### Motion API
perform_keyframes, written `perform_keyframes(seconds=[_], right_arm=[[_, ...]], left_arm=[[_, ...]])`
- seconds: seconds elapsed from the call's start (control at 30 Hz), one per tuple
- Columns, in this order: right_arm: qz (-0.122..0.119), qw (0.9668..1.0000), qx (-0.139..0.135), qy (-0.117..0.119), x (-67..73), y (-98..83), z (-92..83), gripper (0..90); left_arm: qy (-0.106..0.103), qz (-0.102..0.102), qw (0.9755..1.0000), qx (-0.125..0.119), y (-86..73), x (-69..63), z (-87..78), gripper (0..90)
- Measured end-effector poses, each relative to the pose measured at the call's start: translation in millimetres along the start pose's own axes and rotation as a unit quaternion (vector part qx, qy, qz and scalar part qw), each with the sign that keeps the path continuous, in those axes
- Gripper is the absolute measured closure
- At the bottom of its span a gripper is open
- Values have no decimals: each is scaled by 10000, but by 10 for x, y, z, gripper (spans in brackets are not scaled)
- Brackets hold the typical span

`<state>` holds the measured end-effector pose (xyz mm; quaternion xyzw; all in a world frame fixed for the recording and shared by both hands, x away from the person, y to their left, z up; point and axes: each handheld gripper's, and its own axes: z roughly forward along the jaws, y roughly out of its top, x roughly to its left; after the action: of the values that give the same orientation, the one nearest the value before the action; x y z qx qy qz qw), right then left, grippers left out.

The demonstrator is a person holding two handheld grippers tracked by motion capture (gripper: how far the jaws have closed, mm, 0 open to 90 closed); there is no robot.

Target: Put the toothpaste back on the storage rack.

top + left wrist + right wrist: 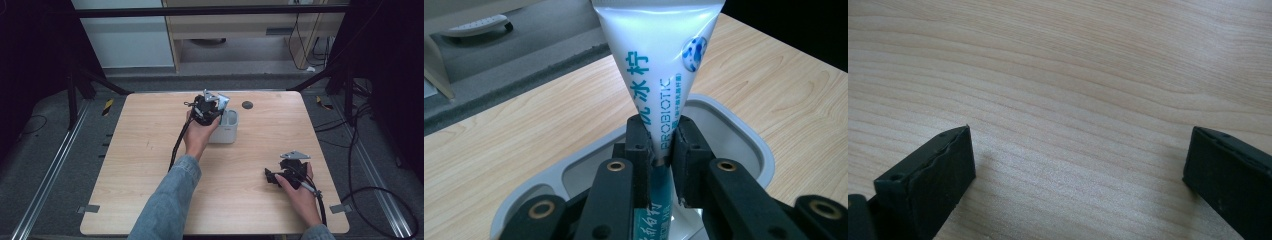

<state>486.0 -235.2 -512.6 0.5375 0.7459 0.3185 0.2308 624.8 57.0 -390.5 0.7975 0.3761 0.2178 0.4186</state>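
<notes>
A white toothpaste tube (659, 60) with teal lettering stands upright in the left gripper view, its flat crimped end up. My left gripper (663, 145) is shut on the tube's narrow lower part, right over a light grey rounded container (744, 135). From above, the left gripper (212, 107) hovers at the container (225, 131) near the table's far middle. My right gripper (272, 176) rests low over the table at the front right. Its own view shows the jaws (1078, 165) standing wide open over bare wood, nothing between them.
The wooden table (150, 150) has a small dark round mark (247, 105) near its far edge. Black cables trail from both grippers. A dark frame and floor rails surround the table; a cabinet stands beyond it.
</notes>
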Motion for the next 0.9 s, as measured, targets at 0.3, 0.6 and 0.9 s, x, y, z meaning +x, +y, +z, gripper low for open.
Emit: perform_keyframes(seconds=[0.3, 0.6, 0.9], right_arm=[[0, 10000, -2, -1, 0, 0, 0, 4], [7, 10000, -3, 4, 1, 0, 0, 4], [10, 10000, -2, 6, 1, 0, 0, 4]], left_arm=[[17, 24, 10000, 16, -3, -14, 15, 786], [49, 25, 10000, 10, 2, -17, 26, 786], [60, -11, 9999, 80, 33, -15, 55, 783]])
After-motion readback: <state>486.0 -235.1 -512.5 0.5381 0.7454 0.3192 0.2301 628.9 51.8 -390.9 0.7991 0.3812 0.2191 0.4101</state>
